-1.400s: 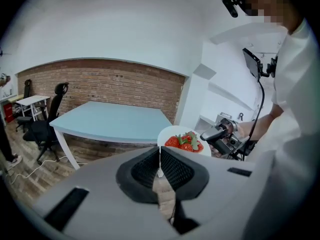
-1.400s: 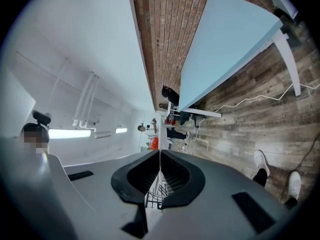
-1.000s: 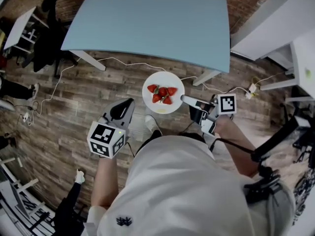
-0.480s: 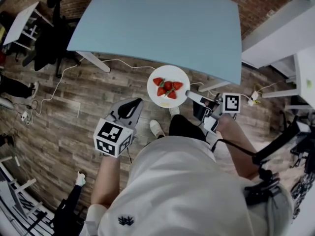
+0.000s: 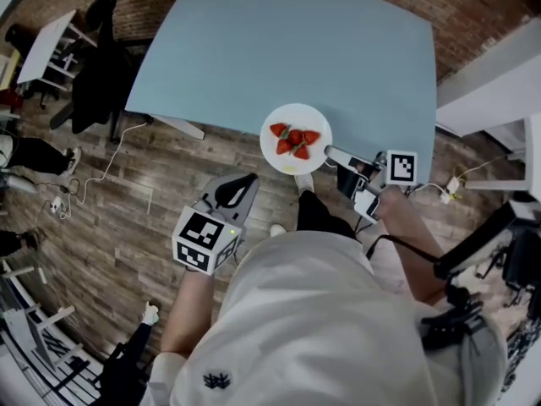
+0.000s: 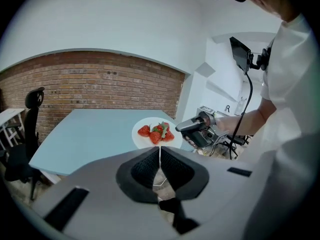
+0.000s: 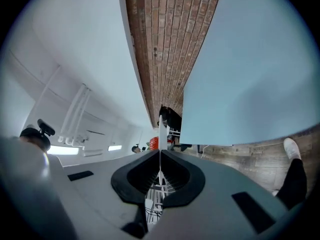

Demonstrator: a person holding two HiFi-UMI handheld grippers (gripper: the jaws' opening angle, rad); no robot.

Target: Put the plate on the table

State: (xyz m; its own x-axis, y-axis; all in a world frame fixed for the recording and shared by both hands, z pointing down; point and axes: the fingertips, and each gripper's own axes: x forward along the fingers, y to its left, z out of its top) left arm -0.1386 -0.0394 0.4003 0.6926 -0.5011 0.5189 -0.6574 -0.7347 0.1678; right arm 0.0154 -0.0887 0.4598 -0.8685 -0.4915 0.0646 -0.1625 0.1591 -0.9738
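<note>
Head view with both gripper views. The round white plate [image 5: 296,117] carrying red strawberries [image 5: 295,139] sits at the near edge of the light blue rectangular table [image 5: 287,41]. From above, its far half overlaps the table top and its near half overlaps the wooden plank floor [image 5: 127,218]. Whether it touches the top cannot be told.

The right gripper [image 5: 328,152] pinches the plate's rim on the side toward the table's right near corner. In the right gripper view the plate [image 7: 160,129] shows edge-on as a thin white line pressed between the jaws of the right gripper [image 7: 160,154], with the table [image 7: 250,74] beyond.

The left gripper [image 5: 248,179] hangs over the floor, off the table's near edge and apart from the plate. In its own view, the jaws of the left gripper [image 6: 160,151] are pressed together on nothing, with the plate [image 6: 137,136] and the right gripper [image 6: 185,128] ahead of them.

Beyond the plate the table's blue surface runs to a far edge beside the red brick wall [image 7: 170,34]. A black office chair [image 5: 97,74] stands off the table's left side and a white counter [image 5: 490,66] off its right. A white table leg [image 5: 179,125] slants below the near edge, left of the plate.
</note>
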